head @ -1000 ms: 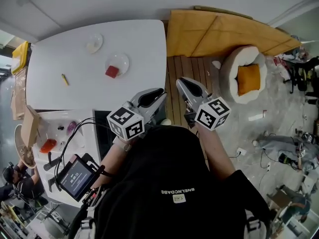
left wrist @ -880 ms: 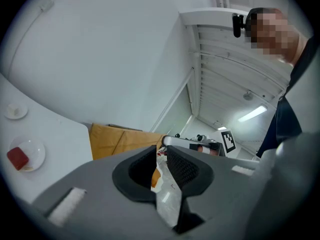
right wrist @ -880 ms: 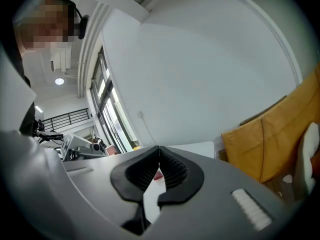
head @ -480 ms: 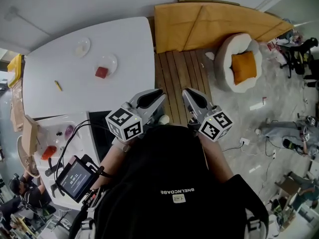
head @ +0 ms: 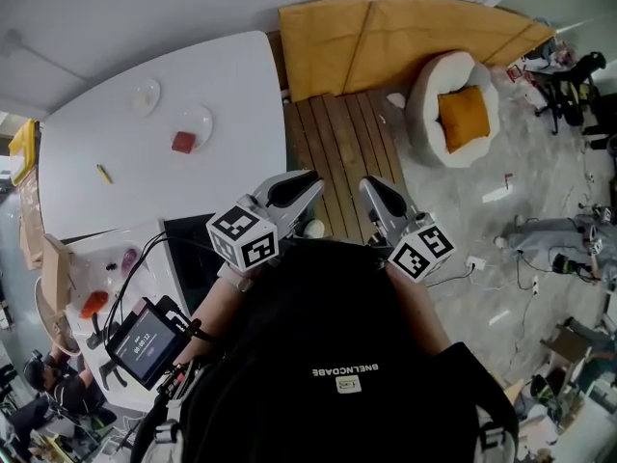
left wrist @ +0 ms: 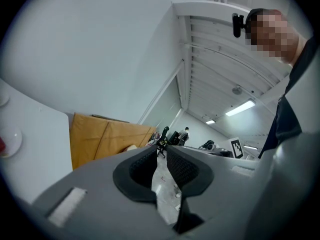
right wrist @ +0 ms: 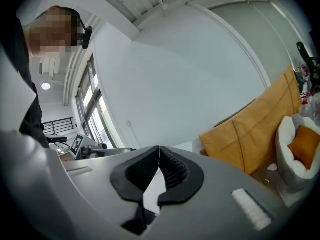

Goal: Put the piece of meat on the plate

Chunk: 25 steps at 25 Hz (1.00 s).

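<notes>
In the head view a red piece of meat (head: 183, 142) lies on a small clear plate (head: 200, 122) on the white table (head: 145, 191), far ahead and to the left of both grippers. My left gripper (head: 313, 178) is held over the table's right corner, with its jaws a narrow slit apart and nothing between them (left wrist: 161, 151). My right gripper (head: 368, 183) hangs over the wooden floor slats; it is shut and empty (right wrist: 159, 149). The left gripper view catches only the plate's edge (left wrist: 9, 140) at its far left.
A second small plate (head: 147, 95) and a yellow stick (head: 102, 174) lie on the table. Beyond it are a wooden slat floor (head: 337, 138), large tan panels (head: 386, 37) and a round white bed with an orange cushion (head: 461, 116). A cluttered counter with a screen (head: 145, 340) stands lower left.
The table and the plate with the meat have drifted left in the head view as the person turns right. Both grippers swung with the turn; the right one sits a little lower. Neither jaw state changed.
</notes>
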{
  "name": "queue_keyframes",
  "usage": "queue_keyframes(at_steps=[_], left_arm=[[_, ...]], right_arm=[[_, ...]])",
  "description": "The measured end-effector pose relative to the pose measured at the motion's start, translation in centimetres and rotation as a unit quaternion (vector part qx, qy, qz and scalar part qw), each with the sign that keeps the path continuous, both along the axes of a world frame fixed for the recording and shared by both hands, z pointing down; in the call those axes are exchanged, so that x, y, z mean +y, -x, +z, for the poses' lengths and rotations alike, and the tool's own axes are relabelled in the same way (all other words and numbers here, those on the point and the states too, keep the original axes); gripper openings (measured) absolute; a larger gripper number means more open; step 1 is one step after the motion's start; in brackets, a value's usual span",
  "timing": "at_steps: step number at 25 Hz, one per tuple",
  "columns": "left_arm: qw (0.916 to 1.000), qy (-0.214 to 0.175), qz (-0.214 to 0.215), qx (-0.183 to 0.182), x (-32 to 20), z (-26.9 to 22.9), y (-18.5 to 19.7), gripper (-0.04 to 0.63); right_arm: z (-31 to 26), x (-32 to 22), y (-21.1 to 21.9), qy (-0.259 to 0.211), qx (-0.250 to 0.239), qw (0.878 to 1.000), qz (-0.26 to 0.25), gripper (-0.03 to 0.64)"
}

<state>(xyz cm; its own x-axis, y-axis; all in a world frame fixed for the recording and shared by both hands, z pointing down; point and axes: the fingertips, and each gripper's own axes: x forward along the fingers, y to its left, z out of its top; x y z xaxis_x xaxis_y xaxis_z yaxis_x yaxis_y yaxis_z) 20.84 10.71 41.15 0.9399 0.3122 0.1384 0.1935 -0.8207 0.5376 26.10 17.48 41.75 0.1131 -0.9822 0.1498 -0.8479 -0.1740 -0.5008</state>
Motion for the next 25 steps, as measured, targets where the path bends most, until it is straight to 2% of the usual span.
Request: queue_keyframes(at_steps=[7,15,25], left_arm=[[0.9998,-0.011,0.014,0.000,0.7,0.0,-0.1,0.078],[0.9998,-0.007,0.016,-0.003,0.9,0.3,-0.1,0.078],[0.9999,0.002,0.009,-0.006,0.5,0.9,0.2,0.078]], right_arm=[[-0.2,1.0,-0.3,-0.006,-0.006,1.000,0.015,0.008],[0.2,1.4,-0.5,-0.001,-0.014,1.000,0.026,0.008],[0.9,0.7,0.0,0.008,-0.024,1.000,0.014,0.008]])
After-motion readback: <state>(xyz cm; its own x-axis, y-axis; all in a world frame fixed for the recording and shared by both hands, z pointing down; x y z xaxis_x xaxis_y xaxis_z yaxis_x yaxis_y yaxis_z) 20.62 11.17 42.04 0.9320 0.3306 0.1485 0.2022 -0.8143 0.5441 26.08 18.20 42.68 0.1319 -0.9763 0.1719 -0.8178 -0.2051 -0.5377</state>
